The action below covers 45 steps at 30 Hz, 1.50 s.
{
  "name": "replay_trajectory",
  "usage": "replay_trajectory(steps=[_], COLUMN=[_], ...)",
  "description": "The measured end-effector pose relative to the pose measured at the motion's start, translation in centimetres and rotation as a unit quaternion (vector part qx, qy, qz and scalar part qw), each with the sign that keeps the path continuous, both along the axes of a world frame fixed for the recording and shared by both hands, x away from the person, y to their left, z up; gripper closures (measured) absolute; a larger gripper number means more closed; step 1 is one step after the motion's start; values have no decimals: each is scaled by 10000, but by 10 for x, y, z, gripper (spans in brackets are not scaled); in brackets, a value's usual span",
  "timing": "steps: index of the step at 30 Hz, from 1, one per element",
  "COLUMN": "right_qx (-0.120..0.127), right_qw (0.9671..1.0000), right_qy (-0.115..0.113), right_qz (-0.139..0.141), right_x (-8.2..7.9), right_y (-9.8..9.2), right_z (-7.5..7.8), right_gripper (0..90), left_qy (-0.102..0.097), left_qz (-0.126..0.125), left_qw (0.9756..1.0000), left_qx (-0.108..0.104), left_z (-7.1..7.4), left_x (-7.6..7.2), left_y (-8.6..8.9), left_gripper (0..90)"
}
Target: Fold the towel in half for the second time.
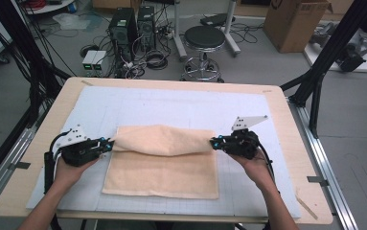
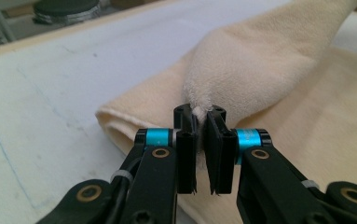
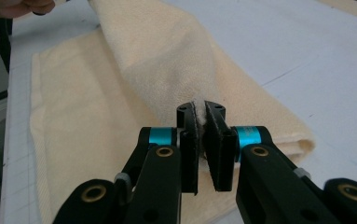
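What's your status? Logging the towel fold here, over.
Left tool and right tool both shut on towel corners. Far edge lifted, carried over the near half, fold not laid. Mat shows nothing in the way.

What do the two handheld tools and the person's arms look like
Both the left tool and the right tool are black, with two flat black jaws on hinged links, a bright blue ring behind each jaw and brass-coloured pivot pins. Each carries a pale grey three-cornered plate with small dark dots on top, and a black cable trails from the body. The forearms are bare, no sleeves in view.
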State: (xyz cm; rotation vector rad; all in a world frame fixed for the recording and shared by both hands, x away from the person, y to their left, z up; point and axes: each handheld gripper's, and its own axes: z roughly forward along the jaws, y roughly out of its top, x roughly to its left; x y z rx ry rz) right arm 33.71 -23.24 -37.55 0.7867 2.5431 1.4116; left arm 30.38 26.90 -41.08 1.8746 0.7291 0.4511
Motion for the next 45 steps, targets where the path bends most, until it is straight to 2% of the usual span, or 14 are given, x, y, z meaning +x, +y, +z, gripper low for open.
replay_trajectory(steps=[10,16,25,33,40,45], right_qx=[-13,-37,-21,-110,-215,-318], right_qw=[10000,9999,9998,9997,9994,9988], right_qy=[16,12,-19,-40,-53,23], right_qz=[89,128,185,232,280,384], right_x=[-27,-42,-61,-75,-82,-87], right_y=[-1,-4,-8,-6,-7,-4], right_z=[-11,-16,-20,-22,-26,-32], right_gripper=[847,846,845,845,843,842], left_qy=[-8,-73,-153,-172,-141,-79], left_qz=[-80,-197,-325,-497,-646,-660], left_qw=[9999,9998,9993,9984,9968,9967], left_qx=[-108,7,52,193,459,473], left_z=[-8,-11,-16,-18,-22,-25], left_x=[-27,-43,-64,-78,-87,-88], left_y=[7,7,11,13,11,14], left_gripper=[830,830,830,834,833,830])
